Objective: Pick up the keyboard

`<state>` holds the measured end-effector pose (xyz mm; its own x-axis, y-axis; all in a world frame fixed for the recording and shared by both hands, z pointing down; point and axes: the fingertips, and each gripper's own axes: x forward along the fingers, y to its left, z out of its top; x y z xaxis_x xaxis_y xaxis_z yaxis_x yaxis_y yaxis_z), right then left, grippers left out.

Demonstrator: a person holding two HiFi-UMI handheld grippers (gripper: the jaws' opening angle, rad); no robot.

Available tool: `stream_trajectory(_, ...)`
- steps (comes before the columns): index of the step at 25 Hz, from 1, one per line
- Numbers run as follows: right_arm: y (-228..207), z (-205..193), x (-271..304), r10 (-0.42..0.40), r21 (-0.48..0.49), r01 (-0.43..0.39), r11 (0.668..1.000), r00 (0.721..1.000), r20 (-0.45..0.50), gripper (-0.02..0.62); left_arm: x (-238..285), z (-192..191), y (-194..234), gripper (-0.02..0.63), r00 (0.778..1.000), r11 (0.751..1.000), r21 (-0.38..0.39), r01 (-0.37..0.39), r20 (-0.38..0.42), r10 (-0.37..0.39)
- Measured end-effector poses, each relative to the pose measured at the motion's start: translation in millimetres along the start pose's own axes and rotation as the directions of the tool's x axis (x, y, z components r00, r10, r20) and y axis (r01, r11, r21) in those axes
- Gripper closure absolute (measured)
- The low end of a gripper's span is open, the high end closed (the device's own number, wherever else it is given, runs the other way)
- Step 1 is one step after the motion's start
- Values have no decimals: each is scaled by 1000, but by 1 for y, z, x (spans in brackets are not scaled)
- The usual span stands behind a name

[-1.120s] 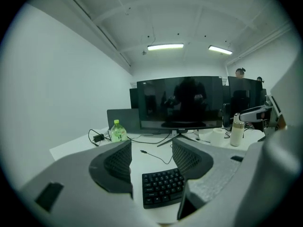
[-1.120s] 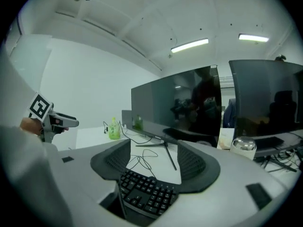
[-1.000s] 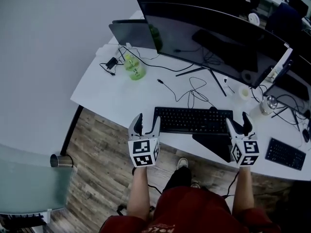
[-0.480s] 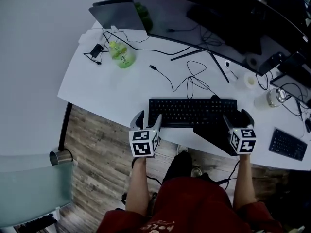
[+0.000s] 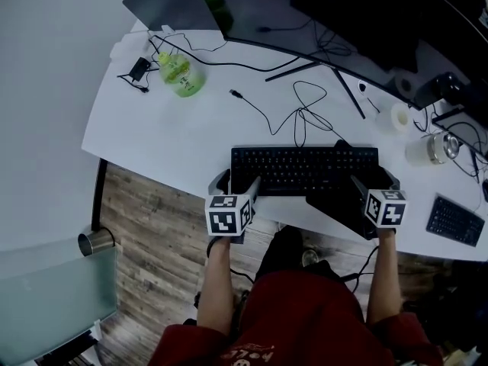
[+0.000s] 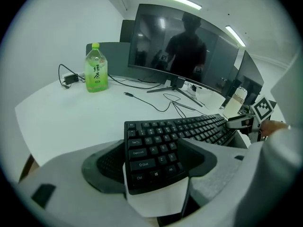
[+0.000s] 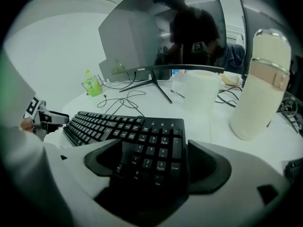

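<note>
The keyboard (image 5: 305, 170) lies flat on the tabletop (image 5: 168, 136), not yet lifted. The left gripper (image 5: 236, 183) and right gripper (image 5: 375, 181) straddle its two ends, their fingers released and just opened wide, each end between them but not clamped. Closing and lifting remain.

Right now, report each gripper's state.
Left gripper: open, jaws just opening, left end of keyboard between them, ungripped.
Right gripper: open, jaws just opening, right end of keyboard between them, ungripped.
</note>
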<state>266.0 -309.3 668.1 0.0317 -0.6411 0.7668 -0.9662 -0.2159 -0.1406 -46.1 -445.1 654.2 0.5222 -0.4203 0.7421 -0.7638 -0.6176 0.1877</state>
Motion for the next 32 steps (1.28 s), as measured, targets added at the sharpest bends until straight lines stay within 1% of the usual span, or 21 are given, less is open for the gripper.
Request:
stream_trajectory(3,-2,-3,5,-9,9,9,1000,1000,-18,198,5,-4,2,279,1000,1000,-2,6,-30,-6)
stream_trajectory(6,-3,-9,10,2,28,-1,1000,999,-45,198,10,-11,6,279,998,1000,-19,3,-69,-5)
stream_trajectory(12,-4,-13,15,52,110,-39,993,992,-117,193,17,-23,9,276,982,995,-94,34,-180,-50)
stream_trajectory(16,-3,-15,18,81,121,-62,991,984,-157,190,20,-24,10,276,967,994,-96,59,-243,-81)
stream_trajectory(22,-5,-14,18,85,118,-65,991,981,-173,191,21,-25,9,276,947,996,-82,37,-316,-61)
stream_trajectory(24,-6,-14,18,82,113,-63,992,981,-177,191,21,-24,9,276,947,996,-79,35,-317,-58)
stream_trajectory(32,-4,-18,12,79,112,-62,992,985,-155,192,14,-19,8,276,970,999,-49,15,-243,-26)
